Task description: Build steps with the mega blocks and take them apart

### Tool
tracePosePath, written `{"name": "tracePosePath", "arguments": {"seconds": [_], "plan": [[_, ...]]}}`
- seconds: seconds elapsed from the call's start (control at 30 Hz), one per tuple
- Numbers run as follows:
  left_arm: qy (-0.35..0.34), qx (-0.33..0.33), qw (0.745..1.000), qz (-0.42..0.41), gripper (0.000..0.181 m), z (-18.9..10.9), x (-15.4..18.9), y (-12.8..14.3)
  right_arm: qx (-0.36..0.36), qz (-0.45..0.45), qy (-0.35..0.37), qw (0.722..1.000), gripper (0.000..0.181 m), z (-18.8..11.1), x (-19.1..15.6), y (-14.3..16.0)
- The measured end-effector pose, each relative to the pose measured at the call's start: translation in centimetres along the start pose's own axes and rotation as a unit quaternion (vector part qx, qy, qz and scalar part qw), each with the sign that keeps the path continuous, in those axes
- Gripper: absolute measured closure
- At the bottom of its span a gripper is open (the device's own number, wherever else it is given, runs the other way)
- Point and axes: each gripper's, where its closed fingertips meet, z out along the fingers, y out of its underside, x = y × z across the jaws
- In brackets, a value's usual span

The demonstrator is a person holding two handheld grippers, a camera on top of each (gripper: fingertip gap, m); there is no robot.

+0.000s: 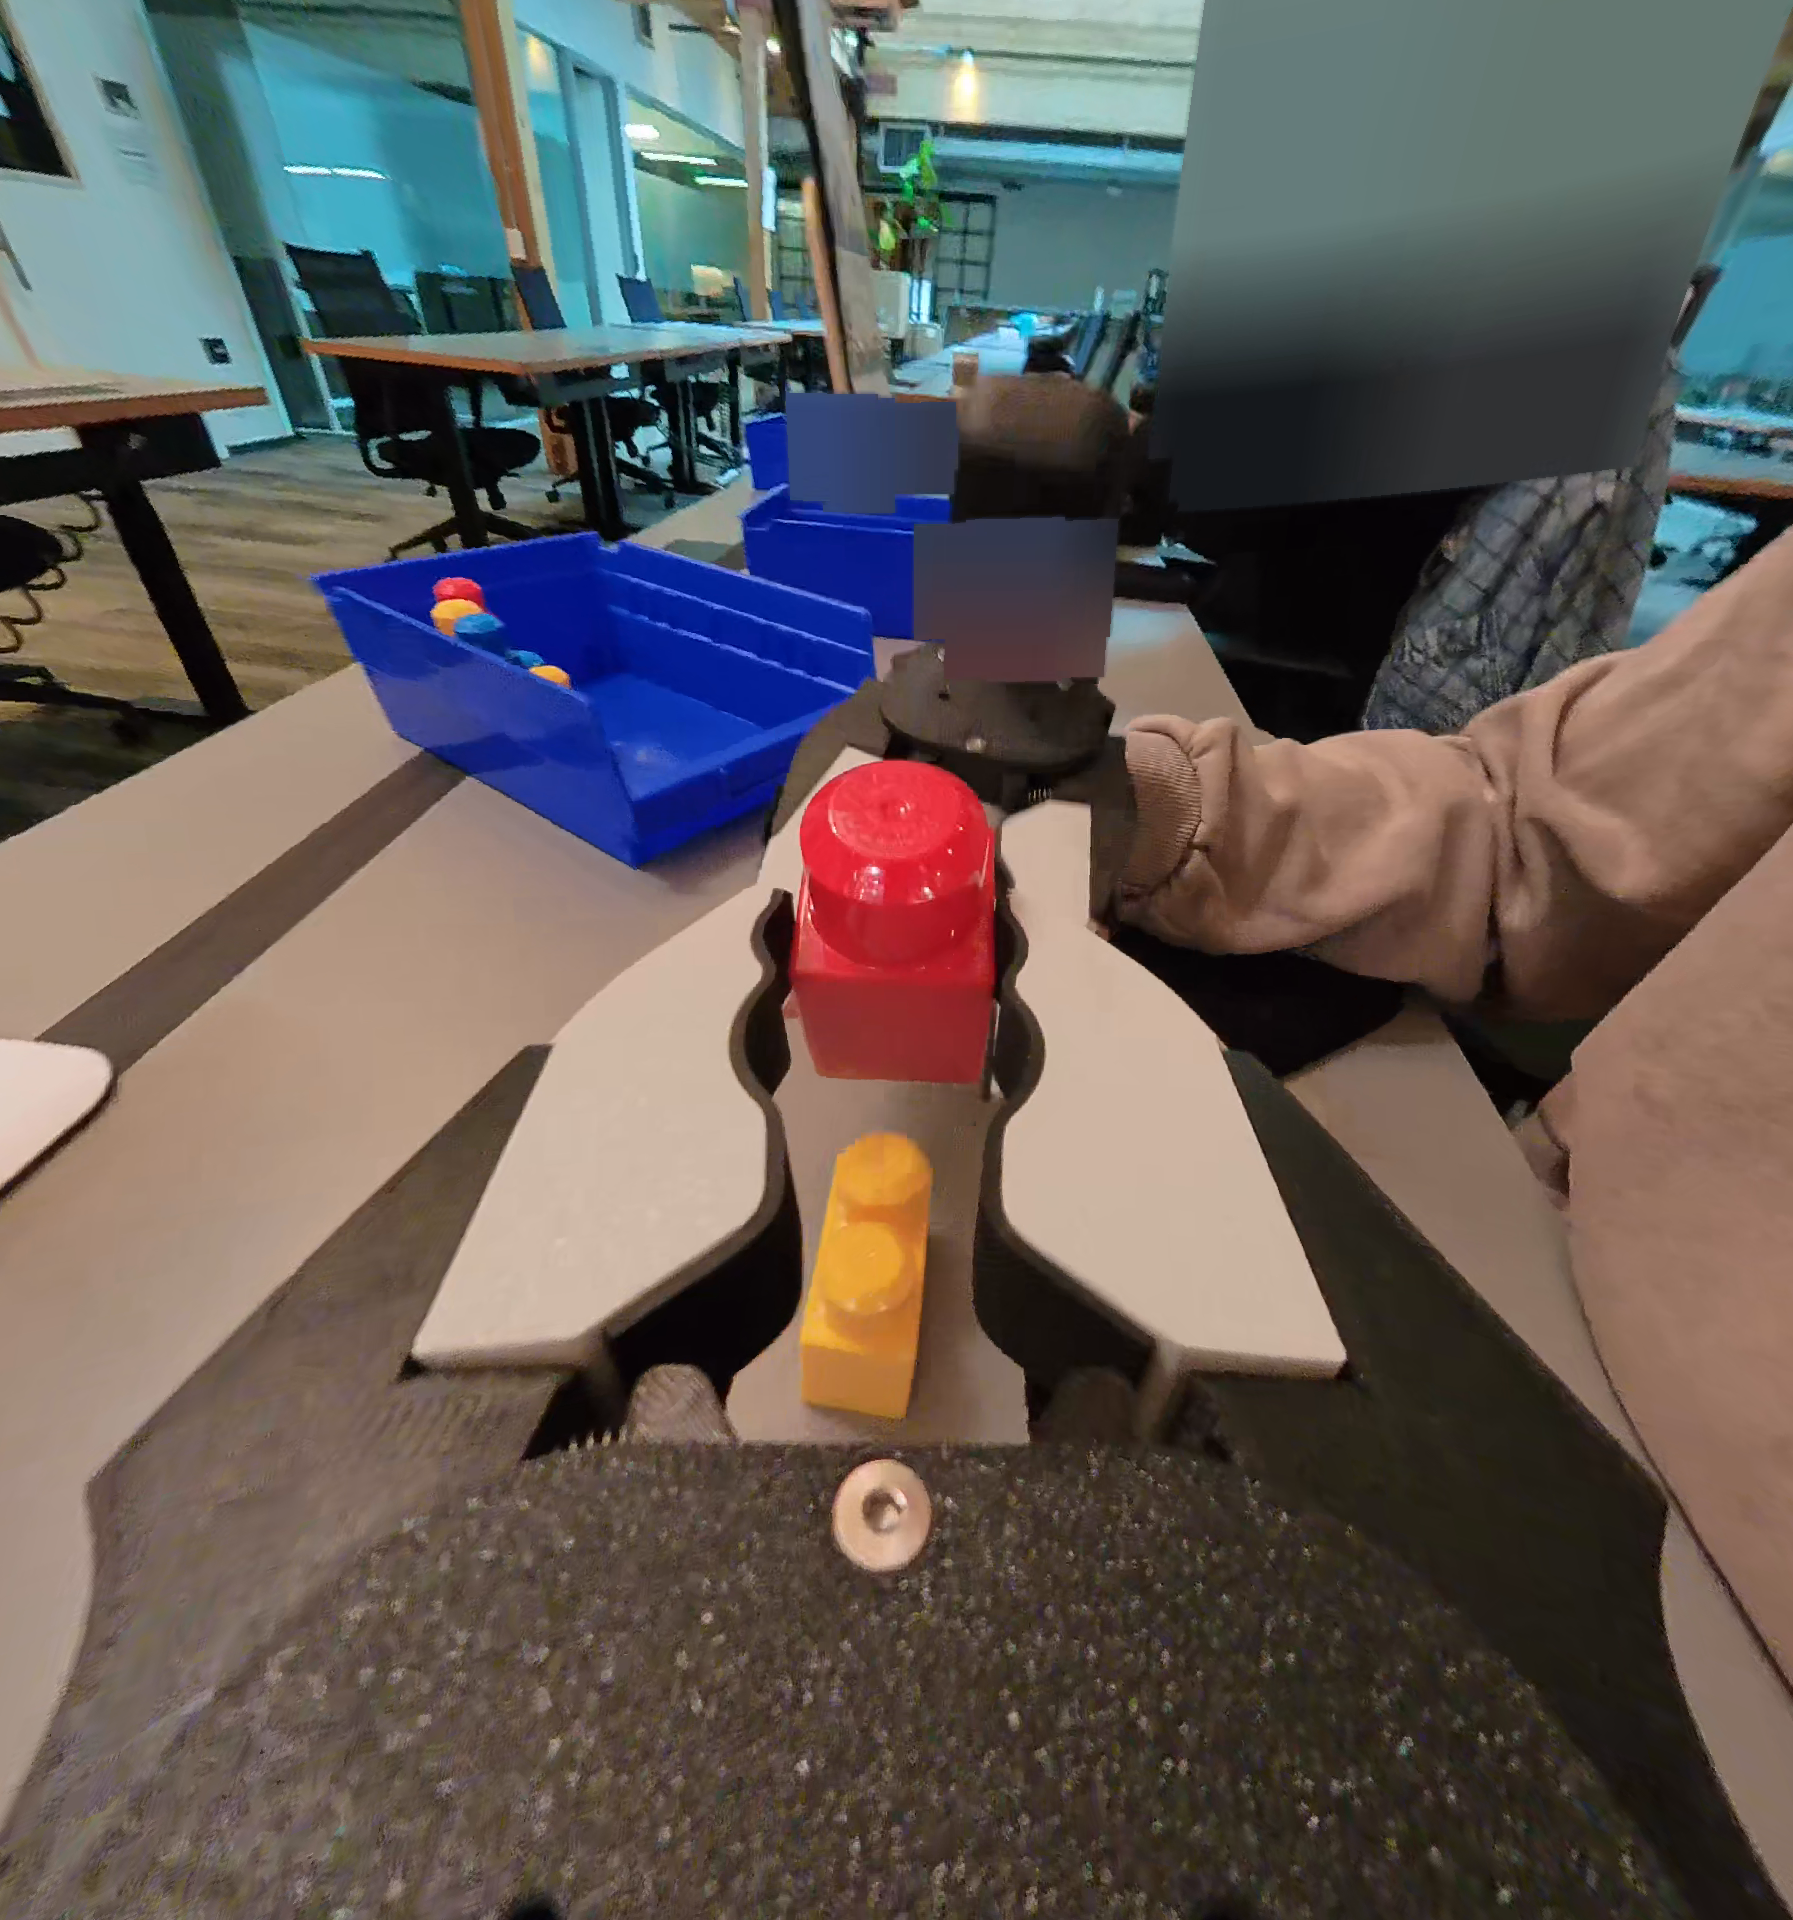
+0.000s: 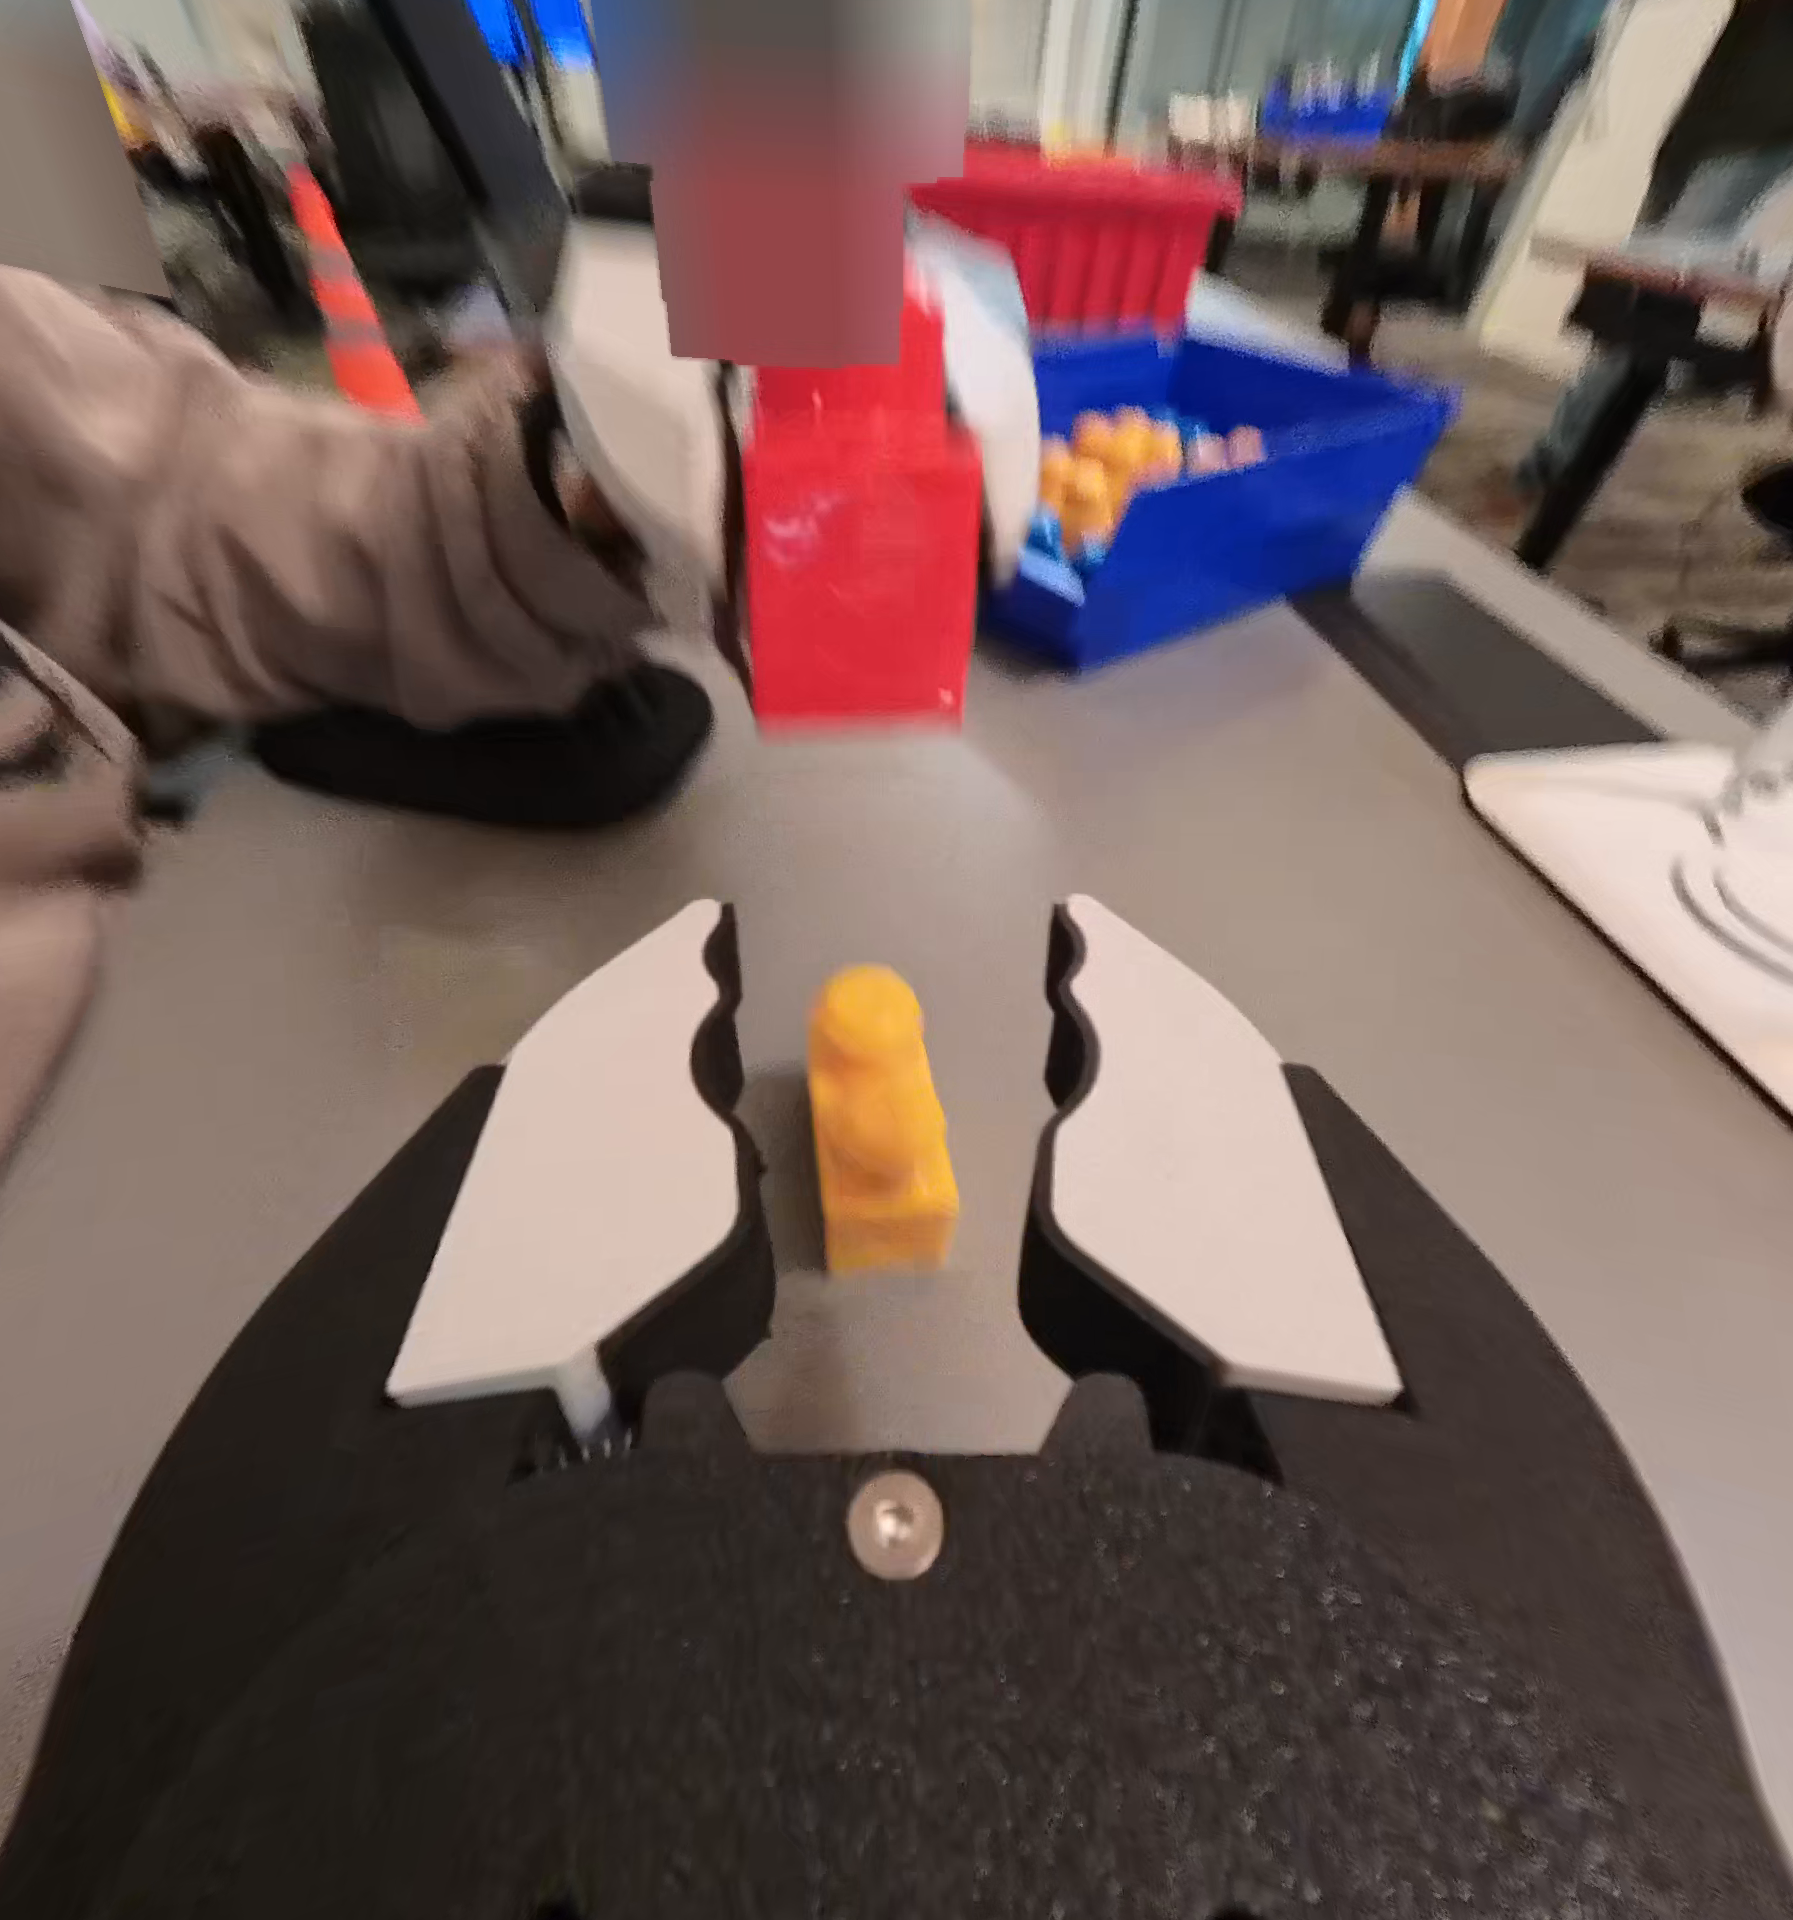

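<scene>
An open office is showing behind the work: rows of desks and chairs, glass partitions, and a grey table (image 1: 248, 914) serving as the work surface. On its far left side a blue bin (image 1: 601, 686) is sitting with a few red, yellow and blue blocks lying along its inner wall. A white base plate is occupying the table's edge in both views.

Moving right, the left gripper (image 1: 892, 935) is clamping a red block (image 1: 892, 977), a single-stud piece, between its fingers and holding it clear above the table. Directly below and nearer the camera, a yellow block (image 1: 866, 1278) with two studs is lying flat on the table, touching nothing. In the right wrist view the right gripper (image 2: 892, 997) is standing with its fingers apart on either side of that yellow block (image 2: 876, 1122), not touching it; this view is blurring, so fine contact cannot be confirmed.

Progress, as a judgement: the steps are not yet standing. No two blocks are appearing joined, so building looks to be at its first joint, with the red piece likely heading onto the yellow one. Most of the stacking and all of the taking apart are remaining.

Condition of pieces: both are looking glossy, hard plastic, clean, with studs undamaged.
</scene>
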Motion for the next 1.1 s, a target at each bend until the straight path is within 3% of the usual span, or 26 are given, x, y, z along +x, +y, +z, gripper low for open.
{"name": "tracePosePath", "arguments": {"seconds": [0.17, 0.4, 0.53, 1.1], "plan": [[-0.031, 0.014, 0.999, -0.019, 0.144, -1.7, -2.3, 0.6, -0.174, 0.011, -0.016, 0.984, 0.11, 0.0, 0.6, 8.0], [-0.022, -0.004, 1.0, -0.021, 0.145, -1.9, -2.6, 2.0, -0.238, -0.027, -0.015, 0.971, 0.117, 2.3, -0.2, 10.7], [-0.013, -0.019, 1.0, -0.02, 0.145, -1.8, -2.4, 2.7, -0.229, -0.044, -0.004, 0.972, 0.142, 3.3, 0.0, 10.5], [0.022, -0.124, 0.992, -0.006, 0.144, -0.3, -0.3, 5.4, -0.155, -0.014, -0.025, 0.987, 0.144, 3.6, -1.4, 6.5]]}}
